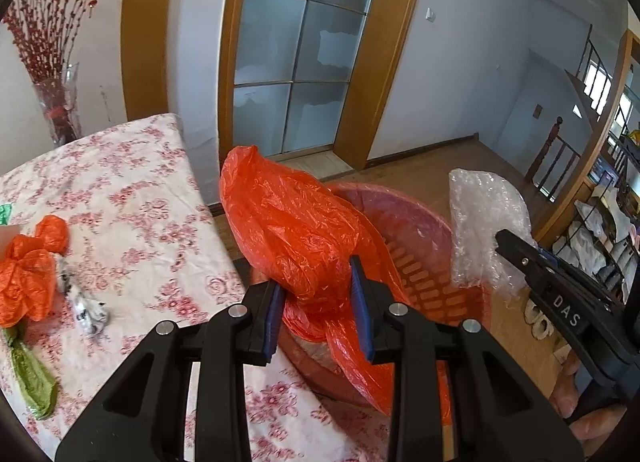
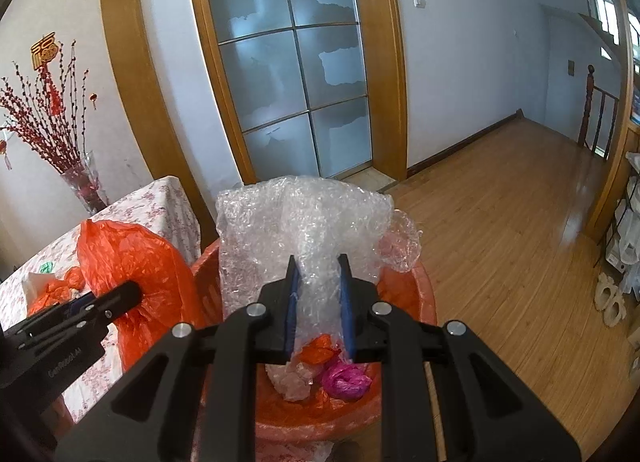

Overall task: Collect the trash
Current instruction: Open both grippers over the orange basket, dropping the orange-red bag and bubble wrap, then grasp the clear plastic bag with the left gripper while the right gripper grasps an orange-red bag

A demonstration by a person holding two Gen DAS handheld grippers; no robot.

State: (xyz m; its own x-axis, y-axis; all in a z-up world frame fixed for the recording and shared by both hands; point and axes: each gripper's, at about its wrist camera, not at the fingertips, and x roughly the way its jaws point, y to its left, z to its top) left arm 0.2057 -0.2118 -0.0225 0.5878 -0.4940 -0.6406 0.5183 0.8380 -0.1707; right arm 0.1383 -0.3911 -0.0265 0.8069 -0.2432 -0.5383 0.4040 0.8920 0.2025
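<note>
Left gripper (image 1: 320,286) jaws clamp orange plastic bag (image 1: 292,221) above red bin (image 1: 420,229). Right gripper (image 2: 318,294) jaws pinch bubble wrap (image 2: 296,221) over bin, apparently not touching it.

Black tongs (image 1: 320,286), blue pads (image 1: 362,302), silver screws, white lettering

Both pictures are bright with daylight. It seems to come from the small bright windows (image 1: 598,85) far on the right, though they are too washed out to be sure. The shiny brown wooden floor (image 2: 520,221) has a pale white glare. The tall frosted glass door (image 2: 296,61) bends like a bow, and the corners go black. Far things at the right edge look a little blurry.
</note>
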